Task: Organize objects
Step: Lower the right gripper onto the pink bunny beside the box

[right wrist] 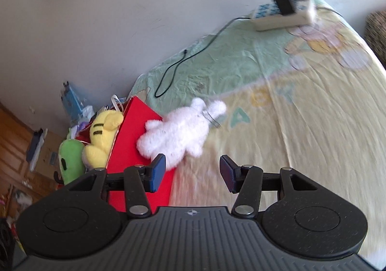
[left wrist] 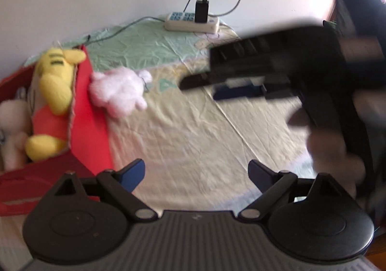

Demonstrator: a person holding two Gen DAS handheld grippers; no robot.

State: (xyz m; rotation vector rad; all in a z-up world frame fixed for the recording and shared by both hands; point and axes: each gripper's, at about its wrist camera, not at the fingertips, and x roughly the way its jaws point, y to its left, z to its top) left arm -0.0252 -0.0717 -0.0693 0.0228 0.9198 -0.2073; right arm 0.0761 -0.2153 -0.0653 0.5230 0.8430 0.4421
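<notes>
A white fluffy plush toy point(left wrist: 118, 92) lies on the bed sheet against the outside wall of a red box point(left wrist: 91, 111). It also shows in the right wrist view point(right wrist: 178, 133), just beyond my right gripper point(right wrist: 193, 172), which is open and empty. The red box point(right wrist: 135, 140) holds a yellow plush point(left wrist: 51, 87) and a pale plush point(left wrist: 12, 126); the right wrist view shows the yellow plush point(right wrist: 103, 133) and a green plush point(right wrist: 71, 160). My left gripper point(left wrist: 196, 174) is open and empty above the sheet. The right gripper appears blurred in the left wrist view point(left wrist: 277, 66).
A white power strip point(left wrist: 191, 22) with a black charger plugged in lies at the far end of the bed by the wall; its black cable point(right wrist: 183, 61) trails over the sheet. A wooden cabinet point(right wrist: 14, 140) stands left of the bed.
</notes>
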